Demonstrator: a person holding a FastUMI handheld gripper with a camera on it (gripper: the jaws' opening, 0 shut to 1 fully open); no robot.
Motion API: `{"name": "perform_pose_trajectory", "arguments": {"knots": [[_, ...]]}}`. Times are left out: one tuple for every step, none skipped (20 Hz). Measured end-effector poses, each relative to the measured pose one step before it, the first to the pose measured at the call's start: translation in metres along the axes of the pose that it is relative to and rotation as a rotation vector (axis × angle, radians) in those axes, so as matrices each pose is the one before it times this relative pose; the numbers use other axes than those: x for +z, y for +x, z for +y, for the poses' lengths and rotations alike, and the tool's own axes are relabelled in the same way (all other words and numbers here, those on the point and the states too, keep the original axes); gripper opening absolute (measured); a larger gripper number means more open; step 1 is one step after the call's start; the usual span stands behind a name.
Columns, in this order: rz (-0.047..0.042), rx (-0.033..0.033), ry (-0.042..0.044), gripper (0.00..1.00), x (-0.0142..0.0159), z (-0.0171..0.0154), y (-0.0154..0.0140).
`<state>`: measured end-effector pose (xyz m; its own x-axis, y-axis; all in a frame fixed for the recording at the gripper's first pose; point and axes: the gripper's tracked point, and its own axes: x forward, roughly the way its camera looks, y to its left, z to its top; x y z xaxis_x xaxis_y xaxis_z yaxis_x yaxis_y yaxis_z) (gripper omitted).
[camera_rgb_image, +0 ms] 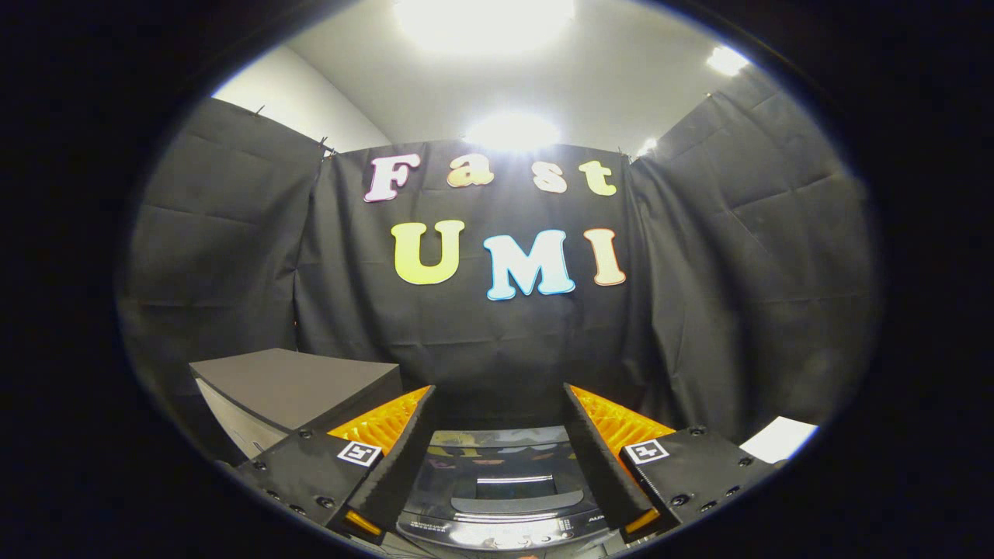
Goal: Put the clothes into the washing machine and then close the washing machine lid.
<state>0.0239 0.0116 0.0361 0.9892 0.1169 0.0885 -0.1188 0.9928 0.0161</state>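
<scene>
My gripper (498,404) is held up high, its fingers spread wide with nothing between them. Below and between the fingers sits the washing machine (501,497), seen from above. Its glossy dark lid (497,466) lies flat and shut, mirroring the wall, with the control strip along its near edge. No clothes are visible.
A dark grey box-shaped unit (291,384) stands just left of the washing machine, beyond the left finger. A white flat thing (779,439) lies off to the right of the right finger. Black cloth walls close the booth on three sides.
</scene>
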Motion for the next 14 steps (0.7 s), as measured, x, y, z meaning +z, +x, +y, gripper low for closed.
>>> {"name": "perform_pose_trajectory", "arguments": {"knots": [[-0.00502,-0.00276,-0.00561,0.98,0.00232,-0.00038,-0.00725],[-0.00558,-0.00273,-0.00660,0.98,0.00194,0.00133,-0.00837],[-0.00402,0.00128,-0.00503,0.98,0.00087,0.00175,-0.00654],[-0.00257,-0.00046,-0.00458,0.98,0.00024,0.00174,-0.00596],[0.00277,0.00356,-0.00277,0.98,-0.00178,0.00205,-0.00378],[0.00024,0.00108,-0.00019,0.98,-0.00092,0.00199,-0.00394],[-0.00067,0.00079,0.00012,0.98,0.00000,0.00126,-0.00429],[-0.00063,-0.00110,0.00026,0.98,-0.00088,0.00073,-0.00319],[-0.00107,0.00024,0.00110,0.98,-0.00042,0.00109,-0.00317],[0.00004,0.00135,0.00070,0.98,-0.00044,0.00118,-0.00268],[0.00062,-0.00084,-0.00182,0.98,-0.00100,0.00024,-0.00174],[0.00031,-0.00155,-0.00241,0.98,-0.00065,-0.00041,-0.00168],[0.00309,-0.00162,0.00022,0.98,-0.00071,0.00031,0.00048],[0.00102,-0.00075,0.00220,0.98,-0.00032,-0.00010,-0.00101]]}}
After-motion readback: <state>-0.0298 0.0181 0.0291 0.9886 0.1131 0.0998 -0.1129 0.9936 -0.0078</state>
